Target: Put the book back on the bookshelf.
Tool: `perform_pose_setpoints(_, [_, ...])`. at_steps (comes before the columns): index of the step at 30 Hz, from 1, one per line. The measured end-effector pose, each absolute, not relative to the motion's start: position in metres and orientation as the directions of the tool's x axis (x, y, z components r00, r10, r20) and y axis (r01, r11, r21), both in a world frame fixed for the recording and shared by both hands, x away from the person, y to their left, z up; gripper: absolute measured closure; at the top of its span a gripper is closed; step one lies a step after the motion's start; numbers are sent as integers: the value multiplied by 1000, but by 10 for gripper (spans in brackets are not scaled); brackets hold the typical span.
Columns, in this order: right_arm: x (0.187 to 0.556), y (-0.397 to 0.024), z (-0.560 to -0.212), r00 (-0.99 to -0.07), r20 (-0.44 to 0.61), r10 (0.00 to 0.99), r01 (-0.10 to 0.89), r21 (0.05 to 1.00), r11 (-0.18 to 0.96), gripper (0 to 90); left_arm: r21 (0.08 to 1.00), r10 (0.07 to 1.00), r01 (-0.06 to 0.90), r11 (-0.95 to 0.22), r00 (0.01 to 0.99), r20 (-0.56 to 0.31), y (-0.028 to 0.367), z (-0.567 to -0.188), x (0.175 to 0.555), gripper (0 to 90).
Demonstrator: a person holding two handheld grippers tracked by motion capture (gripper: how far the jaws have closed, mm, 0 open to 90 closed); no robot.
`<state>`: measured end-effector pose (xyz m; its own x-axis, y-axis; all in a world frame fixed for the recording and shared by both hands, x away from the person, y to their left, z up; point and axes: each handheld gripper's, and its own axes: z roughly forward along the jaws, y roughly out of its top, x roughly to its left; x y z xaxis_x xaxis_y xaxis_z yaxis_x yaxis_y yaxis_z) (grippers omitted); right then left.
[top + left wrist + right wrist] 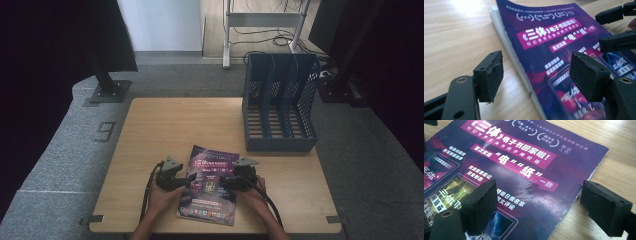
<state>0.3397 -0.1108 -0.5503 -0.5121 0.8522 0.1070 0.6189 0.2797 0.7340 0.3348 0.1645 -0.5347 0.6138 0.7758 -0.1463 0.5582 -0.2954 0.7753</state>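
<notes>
A purple magazine (210, 185) lies flat on the wooden table (165, 125) near its front edge. My left gripper (189, 179) is at the magazine's left edge, open, with the spine edge (519, 67) between its jaws; one pad (489, 75) hangs over bare wood, the other over the cover. My right gripper (223, 181) is at the magazine's right side, open, straddling the right edge (576, 195); one pad (482, 205) is above the cover (519, 165), the other beside it over wood. The right gripper's jaws appear far off (616, 27) in the left gripper view.
A blue slotted file holder (280, 105) with three compartments stands at the table's back right. Dark monitor stands and cables sit on the grey floor behind. Bare wood stretches across the table's left and back.
</notes>
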Motion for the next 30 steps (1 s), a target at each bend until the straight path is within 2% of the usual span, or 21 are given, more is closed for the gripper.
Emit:
perform_pose_setpoints(14, [339, -111, -551, -513, 106, 852, 612, 741, 277, 141, 755, 780, 575, -316, 610, -139, 147, -538, 353, 266])
perform_pose_setpoints(30, [336, -111, -553, -507, 104, 856, 601, 754, 265, 149, 735, 784, 593, -328, 605, -139, 144, -546, 357, 249])
